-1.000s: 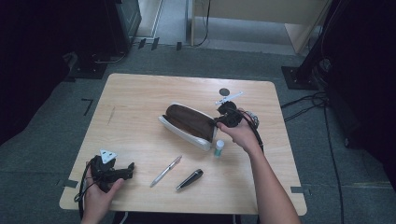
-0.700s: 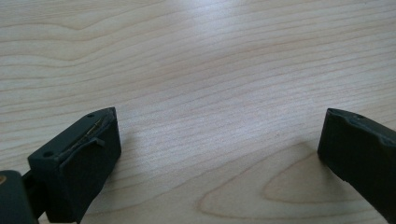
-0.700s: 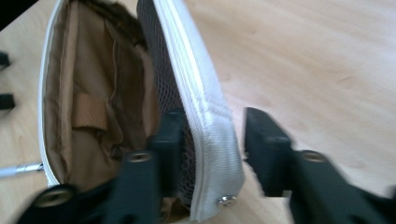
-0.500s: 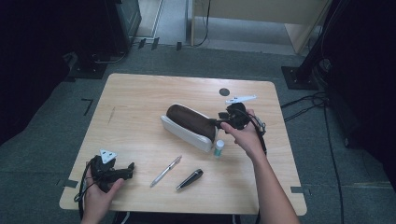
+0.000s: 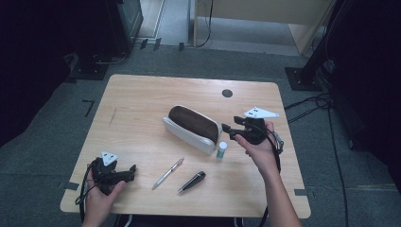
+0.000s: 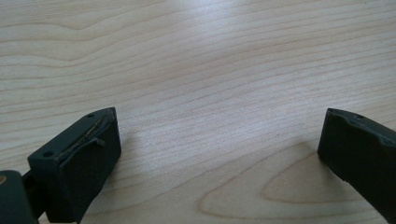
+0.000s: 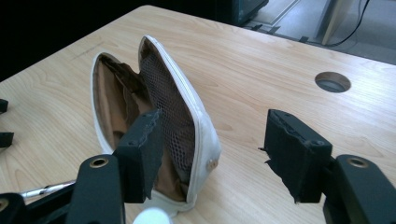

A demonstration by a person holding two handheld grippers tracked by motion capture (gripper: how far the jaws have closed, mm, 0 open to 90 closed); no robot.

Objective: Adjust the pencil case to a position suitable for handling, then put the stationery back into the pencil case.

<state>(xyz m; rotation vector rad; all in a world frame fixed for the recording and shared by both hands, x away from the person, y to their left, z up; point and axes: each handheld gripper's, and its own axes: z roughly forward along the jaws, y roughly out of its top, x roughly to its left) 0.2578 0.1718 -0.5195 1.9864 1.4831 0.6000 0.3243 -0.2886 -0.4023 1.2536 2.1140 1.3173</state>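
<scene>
A white pouch [image 5: 191, 126] lies unzipped on the wooden table [image 5: 142, 104], its brown lining [image 7: 114, 102] showing. My right gripper [image 5: 228, 130] hovers just right of the pouch's end. Its jaws have just been opening and now stand open [image 7: 215, 158], with only bare table between them and the pouch [image 7: 173, 116] beyond the left jaw. A small white bottle [image 5: 221, 150] stands by the pouch's near right corner. My left gripper [image 5: 132, 171] rests at the table's front left, open [image 6: 219, 158] over bare wood.
A silver pen [image 5: 168, 173] and a black marker [image 5: 191, 181] lie near the front edge between the two hands. A round cable hole [image 5: 227, 93] sits at the back right. Cables trail from both grippers. Grey floor surrounds the table.
My right gripper has drawn back to the right, away from the pouch's end, and its jaws have opened. The left gripper has stayed where it was.
</scene>
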